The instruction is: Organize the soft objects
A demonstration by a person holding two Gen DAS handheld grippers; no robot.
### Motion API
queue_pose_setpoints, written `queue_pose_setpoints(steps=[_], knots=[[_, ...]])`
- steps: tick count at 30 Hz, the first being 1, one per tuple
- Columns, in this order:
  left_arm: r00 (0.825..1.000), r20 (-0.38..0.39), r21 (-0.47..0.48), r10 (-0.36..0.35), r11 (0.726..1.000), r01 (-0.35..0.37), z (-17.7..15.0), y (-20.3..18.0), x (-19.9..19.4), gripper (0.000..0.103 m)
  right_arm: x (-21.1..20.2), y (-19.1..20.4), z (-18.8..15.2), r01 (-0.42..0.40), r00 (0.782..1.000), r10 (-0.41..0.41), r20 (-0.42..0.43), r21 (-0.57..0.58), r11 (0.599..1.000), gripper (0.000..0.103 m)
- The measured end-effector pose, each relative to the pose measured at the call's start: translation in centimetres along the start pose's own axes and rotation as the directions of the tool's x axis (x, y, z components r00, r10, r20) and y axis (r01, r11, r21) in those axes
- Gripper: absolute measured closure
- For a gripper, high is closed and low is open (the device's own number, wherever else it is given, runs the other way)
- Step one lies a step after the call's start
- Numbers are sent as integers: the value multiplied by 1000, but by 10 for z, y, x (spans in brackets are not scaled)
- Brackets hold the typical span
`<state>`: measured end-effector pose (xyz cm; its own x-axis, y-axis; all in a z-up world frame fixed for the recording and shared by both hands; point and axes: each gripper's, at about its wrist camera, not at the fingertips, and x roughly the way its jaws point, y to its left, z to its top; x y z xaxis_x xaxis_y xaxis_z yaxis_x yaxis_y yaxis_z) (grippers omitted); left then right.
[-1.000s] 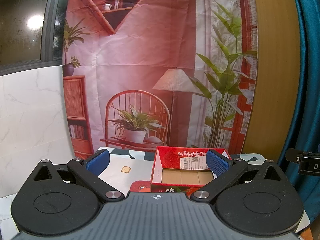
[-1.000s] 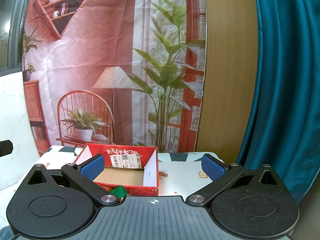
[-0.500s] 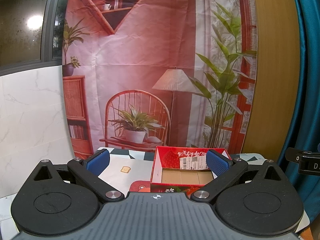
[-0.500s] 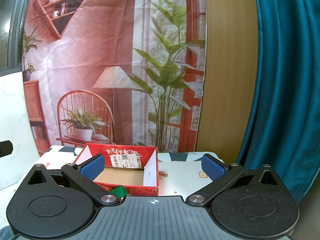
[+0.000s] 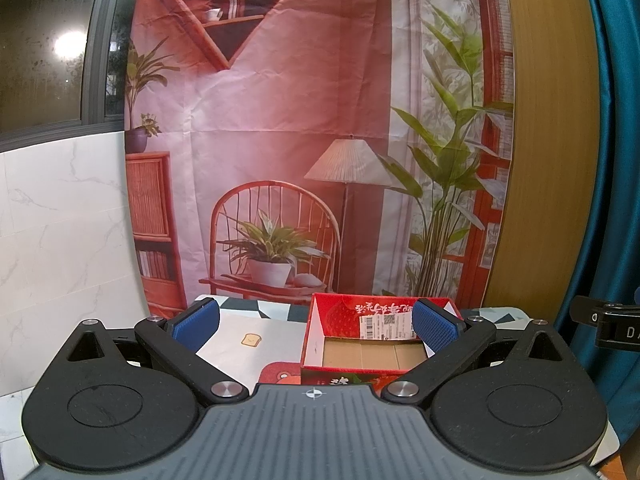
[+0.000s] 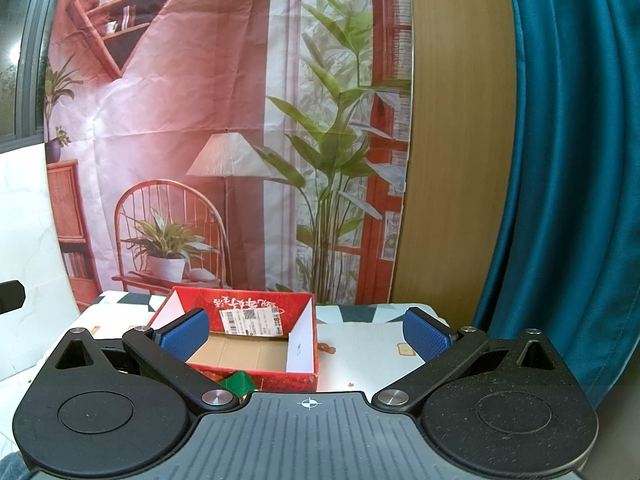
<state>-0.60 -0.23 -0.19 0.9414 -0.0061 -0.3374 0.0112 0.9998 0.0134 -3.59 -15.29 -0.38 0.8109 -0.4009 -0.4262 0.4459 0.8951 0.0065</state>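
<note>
Hovering above the near edge of the table (image 5: 248,356), the left gripper (image 5: 316,325) has its blue pads spread wide with nothing between them. The right gripper (image 6: 306,330) is spread just as wide and holds nothing. A red box (image 6: 304,376) sits open on the table, at about one o'clock from the left gripper and eleven o'clock from the right. A green soft object (image 6: 236,382) peeks out just in front of the box.
</note>
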Motion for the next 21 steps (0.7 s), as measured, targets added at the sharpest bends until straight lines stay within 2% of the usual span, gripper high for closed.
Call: queue_pose_setpoints(steps=[7, 11, 13, 16, 19, 21], knots=[[1000, 1, 4, 6, 1000, -6, -3, 0, 4, 0, 0, 1, 0, -18, 1000, 18, -7, 22, 1000, 0], [999, 45, 7, 10, 1000, -11, -15, 1, 10, 0, 10, -9, -7, -100, 995, 101, -6, 98, 990, 0], [998, 59, 12, 17, 1000, -18, -24, 1, 17, 0, 15, -17, -16, -160, 987, 157, 38, 126, 979, 0], [1000, 6, 13, 18, 1000, -18, -34, 2, 34, 0, 26, -20, -33, -201, 977, 188, 101, 137, 970, 0], [999, -45, -9, 1, 1000, -2, -49, 7, 53, 0, 47, -15, -46, -175, 984, 168, 61, 129, 976, 0], [997, -79, -17, -3, 1000, 2, -59, 11, 67, 0, 62, -12, -57, -185, 983, 182, 33, 133, 974, 0]])
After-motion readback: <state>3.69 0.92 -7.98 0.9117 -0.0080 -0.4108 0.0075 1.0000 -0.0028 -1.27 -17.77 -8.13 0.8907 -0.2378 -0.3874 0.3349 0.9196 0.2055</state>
